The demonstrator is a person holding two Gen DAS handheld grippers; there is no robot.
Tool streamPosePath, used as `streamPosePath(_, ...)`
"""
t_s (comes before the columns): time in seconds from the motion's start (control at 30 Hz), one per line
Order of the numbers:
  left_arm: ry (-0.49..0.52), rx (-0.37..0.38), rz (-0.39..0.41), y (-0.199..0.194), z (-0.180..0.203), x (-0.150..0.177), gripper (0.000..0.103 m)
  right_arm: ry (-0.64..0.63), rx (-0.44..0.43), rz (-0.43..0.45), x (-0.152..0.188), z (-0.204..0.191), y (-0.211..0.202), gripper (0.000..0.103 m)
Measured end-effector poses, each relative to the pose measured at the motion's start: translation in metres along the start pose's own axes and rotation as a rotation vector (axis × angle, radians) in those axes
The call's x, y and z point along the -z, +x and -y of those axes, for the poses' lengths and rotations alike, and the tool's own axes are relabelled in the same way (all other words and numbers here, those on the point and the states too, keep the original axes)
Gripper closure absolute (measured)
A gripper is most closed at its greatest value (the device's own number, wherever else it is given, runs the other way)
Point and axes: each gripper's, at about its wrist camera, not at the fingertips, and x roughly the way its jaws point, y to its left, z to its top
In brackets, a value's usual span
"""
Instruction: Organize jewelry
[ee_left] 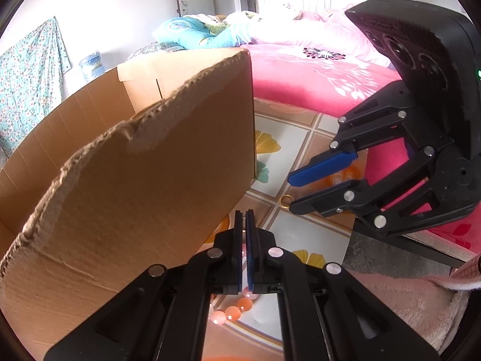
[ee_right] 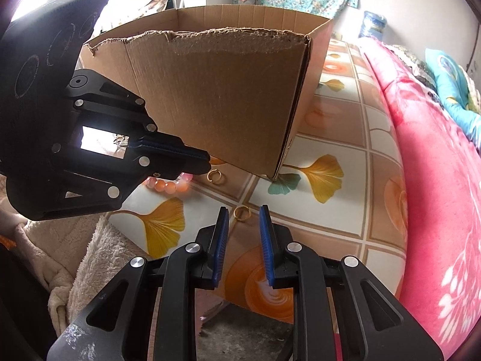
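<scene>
Landmark: we place everything against the open brown cardboard box [ee_right: 216,96] with a ragged torn top edge, standing on the tiled floor mat [ee_right: 330,210] printed with yellow ginkgo leaves
Left tongs: we see the black left gripper [ee_left: 245,215] with blue pads clenched, jaws pressed together with nothing visible between them, its tips low against the box's near wall; in the right wrist view it [ee_right: 207,161] reaches in from the left, close to that same wall
Right tongs: the black right gripper [ee_right: 243,213] stands released, blue pads parted, grasping nothing; from the left wrist view it [ee_left: 290,192] sits right of the box's corner, tips down by the mat
Gold ring near right tongs: a small gold ring [ee_right: 241,213] lies flat on the mat in front of the box, seen between the parted pads and untouched by them; we find it also in the left wrist view [ee_left: 286,201], just beside the lower jaw tip
Second gold ring: another thin open gold ring [ee_right: 214,176] lies on the mat right at the box's bottom edge, just beside the left tongs' tip
Bead bracelet: a string of round peach and pink beads [ee_right: 168,184] rests on the mat by the box's near wall, under the left tongs; in the left wrist view [ee_left: 233,313] it shows below the shut jaws
Bed: a pink flowered blanket [ee_right: 436,195] lies beyond the mat, right of the box
Fleece: cream fluffy cloth [ee_right: 75,255] sits left of the box's front
</scene>
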Motion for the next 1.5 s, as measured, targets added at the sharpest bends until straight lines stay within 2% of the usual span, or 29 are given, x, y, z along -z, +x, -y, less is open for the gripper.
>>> streamPosePath(0.13, 0.0, -0.003, -0.001, 0.0, -0.001, 0.0, 0.101, -0.028, -0.009, -0.005, -0.002, 0.0, 0.006, 0.084)
streamPosePath(0.33, -0.006, -0.008, 0.004, -0.001, -0.001, -0.001, 0.101, -0.04, -0.037, 0.003, -0.005, 0.0, 0.009, 0.092)
streamPosePath(0.6, -0.01, -0.003, 0.0, -0.001, -0.001, -0.001, 0.101, 0.087, -0.011, 0.022, -0.003, 0.011, 0.01, 0.094)
streamPosePath(0.63, -0.011, 0.001, -0.004, -0.001, -0.001, -0.001, 0.099, 0.101, -0.007, 0.023, -0.003, 0.017, 0.012, 0.094)
streamPosePath(0.7, -0.012, 0.006, -0.013, 0.0, 0.0, -0.001, 0.086, 0.122, -0.001, 0.025, -0.003, 0.021, 0.013, 0.094)
streamPosePath(0.8, -0.003, 0.009, -0.02, 0.001, 0.001, -0.001, 0.078, 0.145, -0.005, 0.03, -0.002, 0.025, 0.014, 0.094)
streamPosePath(1.1, 0.011, 0.01, -0.057, 0.01, -0.002, -0.001, 0.079, 0.163, -0.016, 0.038, 0.009, 0.038, 0.01, 0.094)
streamPosePath(1.5, -0.009, 0.066, -0.068, 0.018, -0.005, -0.004, 0.086, 0.168, -0.022, 0.043, 0.009, 0.031, 0.009, 0.094)
